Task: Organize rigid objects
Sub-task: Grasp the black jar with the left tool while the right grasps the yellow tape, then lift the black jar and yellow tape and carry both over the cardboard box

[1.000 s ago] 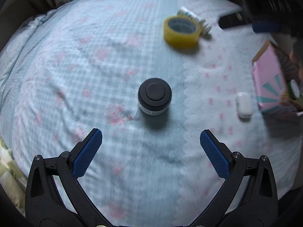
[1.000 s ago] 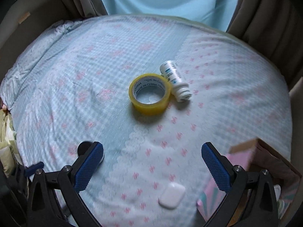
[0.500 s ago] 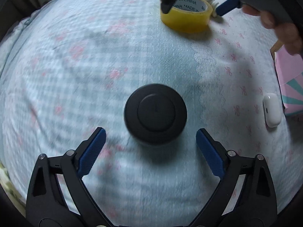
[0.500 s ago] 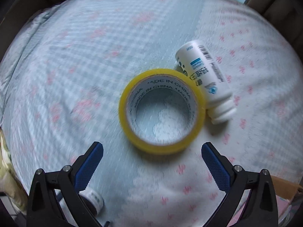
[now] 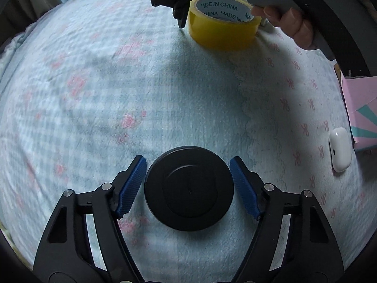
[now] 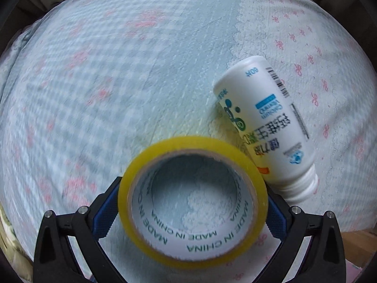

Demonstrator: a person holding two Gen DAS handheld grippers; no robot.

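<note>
- Black round jar (image 5: pixel 189 188) sat upright on the bed (image 5: pixel 117 94), dead centre between the fingers of the left tool (image 5: pixel 188 187); lid seen from straight above, so no long axis to line up with.
- Left tool stood narrow around the jar, blue pads (image 5: pixel 131 187) just beside its rim on both sides; contact could not be told, a thin gap seemed to show.
- Jar looked matte black, flat lid with a raised centre disc; rigid, likely a sure grip across the lid's width.
- Yellow tape roll (image 6: pixel 192 204) lay flat, hole up, between the fingers of the right tool (image 6: pixel 192 208); pads pressed close at both sides of the roll, likely gripping, though contact was partly hidden.
- White bottle (image 6: pixel 267 127) lay on its side just ahead and right of the right tool, touching the roll; its long axis ran away from the tool, cap end nearest.
- White earbud case (image 5: pixel 340 149) lay well right of the left tool, beside a pink box (image 5: pixel 360 103).
</note>
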